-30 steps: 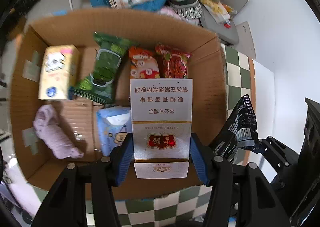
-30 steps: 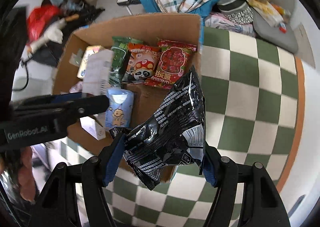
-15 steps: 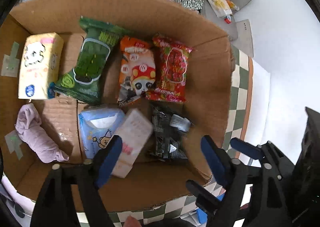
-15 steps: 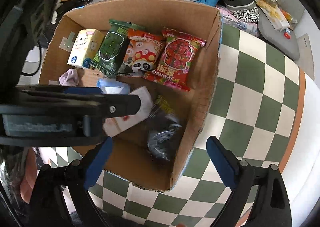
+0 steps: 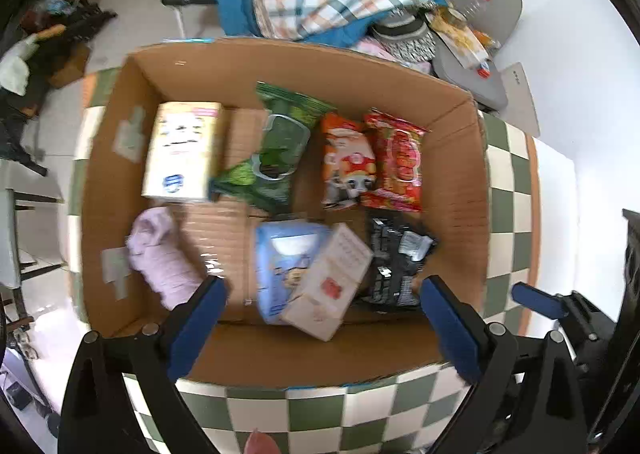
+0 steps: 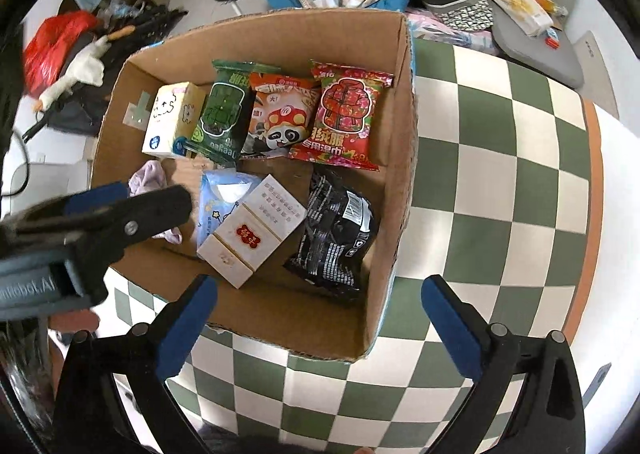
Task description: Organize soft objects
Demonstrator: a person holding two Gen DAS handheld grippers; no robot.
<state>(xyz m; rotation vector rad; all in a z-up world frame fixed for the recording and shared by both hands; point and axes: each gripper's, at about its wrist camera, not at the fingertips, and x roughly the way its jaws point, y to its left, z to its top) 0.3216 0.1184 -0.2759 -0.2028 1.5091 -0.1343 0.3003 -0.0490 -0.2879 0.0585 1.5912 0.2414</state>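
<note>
The cardboard box (image 6: pixel 400 182) on the checkered desk (image 6: pixel 500 194) now contains every visible item of the task. The white carton (image 6: pixel 252 236), clamped in the left tool (image 5: pixel 320 318) one second ago, now lies tilted against the blue tissue pack (image 6: pixel 218 206). The black pouch (image 6: pixel 336 238), formerly gripped by the right tool (image 6: pixel 320 314), rests beside it on the box floor. Both tools now stand apart and empty above the near box edge. Judgement: both drops are complete; sorting appears nearly finished.

Matt corrugated cardboard box (image 6: pixel 396 190), glossy black foil packet (image 6: pixel 336 238), soft lilac cloth (image 5: pixel 162 254)
</note>
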